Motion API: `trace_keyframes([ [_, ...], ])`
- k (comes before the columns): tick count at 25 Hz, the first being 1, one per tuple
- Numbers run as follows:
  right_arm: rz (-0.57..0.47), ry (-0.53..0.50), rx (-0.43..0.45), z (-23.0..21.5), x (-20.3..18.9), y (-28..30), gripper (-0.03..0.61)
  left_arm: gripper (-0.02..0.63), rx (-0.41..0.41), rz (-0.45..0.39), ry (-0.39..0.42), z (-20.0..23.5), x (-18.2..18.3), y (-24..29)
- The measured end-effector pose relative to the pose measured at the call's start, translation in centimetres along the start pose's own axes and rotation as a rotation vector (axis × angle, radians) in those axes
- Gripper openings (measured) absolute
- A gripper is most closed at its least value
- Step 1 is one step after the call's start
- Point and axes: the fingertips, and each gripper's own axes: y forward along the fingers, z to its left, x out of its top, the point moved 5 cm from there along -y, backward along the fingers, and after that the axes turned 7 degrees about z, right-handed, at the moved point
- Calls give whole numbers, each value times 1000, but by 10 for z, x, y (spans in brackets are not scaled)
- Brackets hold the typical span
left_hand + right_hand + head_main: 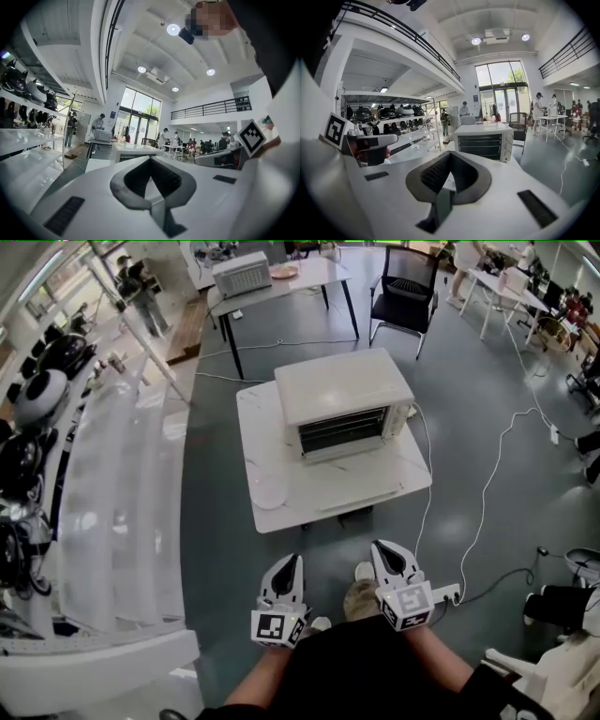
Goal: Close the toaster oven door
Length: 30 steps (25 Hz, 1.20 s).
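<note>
The left gripper (pixel 150 160) has its jaws pressed together on nothing, and the jaws of the right gripper (pixel 450 154) meet the same way, empty. Both are held low, near the person's body. Well apart from them, farther off, the toaster oven (pixel 342 399) sits on a white tabletop (pixel 281 456). Its racks show at the front and its door looks folded down, though this is hard to tell. I judge nothing is done yet; the reach and the push shut remain.

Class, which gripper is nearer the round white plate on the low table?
Left. The left gripper sits just short of the table, almost in line with the plate; the right gripper is further off, to the plate's right.
</note>
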Motion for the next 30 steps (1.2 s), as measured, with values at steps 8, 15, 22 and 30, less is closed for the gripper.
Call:
trace_keyframes([
  [8,6,-38,81,-88,17,37,21,17,97,55,-26,-13,-5,79],
  [15,13,-75,155,-132,30,66,21,17,194,118,-101,-9,-23,107],
  [22,-21,-53,183,-142,43,89,21,18,198,174,-148,9,-50,129],
  [30,48,-95,190,-121,43,103,21,18,180,283,-293,50,-106,165],
])
